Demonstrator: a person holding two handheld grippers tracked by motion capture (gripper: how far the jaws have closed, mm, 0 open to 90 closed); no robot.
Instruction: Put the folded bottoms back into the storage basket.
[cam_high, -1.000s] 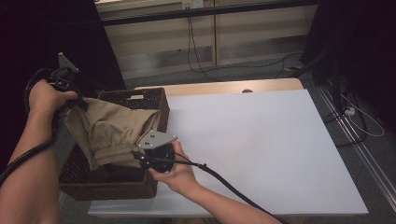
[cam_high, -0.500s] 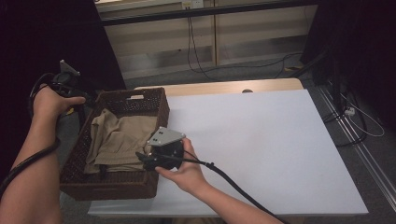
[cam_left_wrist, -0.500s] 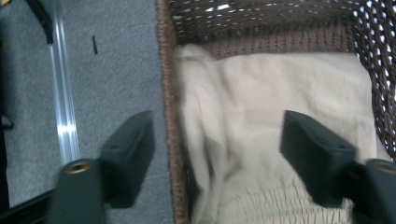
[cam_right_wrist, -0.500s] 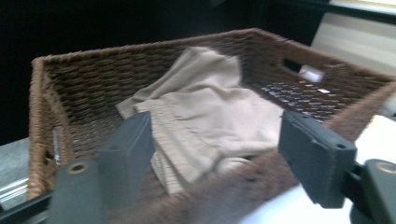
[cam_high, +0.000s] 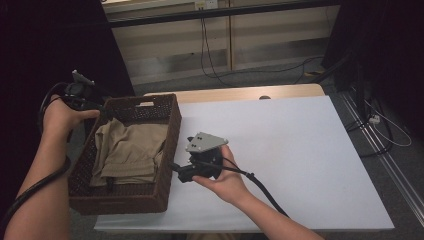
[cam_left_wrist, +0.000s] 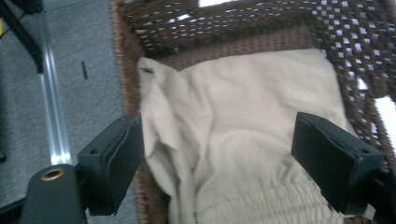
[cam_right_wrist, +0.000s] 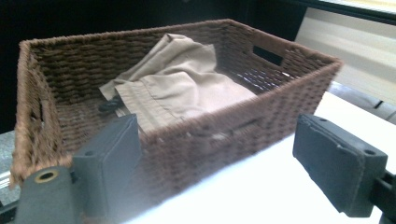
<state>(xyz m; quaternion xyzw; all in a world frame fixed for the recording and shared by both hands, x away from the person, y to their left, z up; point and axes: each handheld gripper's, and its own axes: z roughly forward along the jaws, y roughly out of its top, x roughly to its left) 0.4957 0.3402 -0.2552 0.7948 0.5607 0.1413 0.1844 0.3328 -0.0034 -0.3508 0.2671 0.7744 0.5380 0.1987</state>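
The folded khaki cloth garment (cam_high: 129, 150) lies inside the dark brown woven wicker basket (cam_high: 165, 165), which stands at the left edge of the white rectangular table (cam_high: 310, 150). The garment covers most of the basket floor. Its long axis runs near to far, parallel to the basket's long side. In the left gripper view, a gathered elastic band crosses the garment (cam_left_wrist: 243, 140) at the bottom of the picture, between the jaws; which end of the basket that is cannot be told for certain. In the right gripper view, a hemmed edge of the garment (cam_right_wrist: 177, 88) crosses the basket floor, with a small dark item beside it that is too unclear to identify.

The left gripper (cam_high: 95, 100) hangs over the far-left corner of the basket, above the garment. Its jaws stand wide apart and hold nothing; the garment lies directly between and beyond them. This gripper is judged the nearer one for a grasp.

The right gripper (cam_high: 182, 172) rests just outside the basket's right wall, at about rim height, over the table. Its jaws are also spread wide and empty. The garment lies to its left, beyond the wicker wall (cam_right_wrist: 243, 126), so this gripper must clear the rim to reach the cloth
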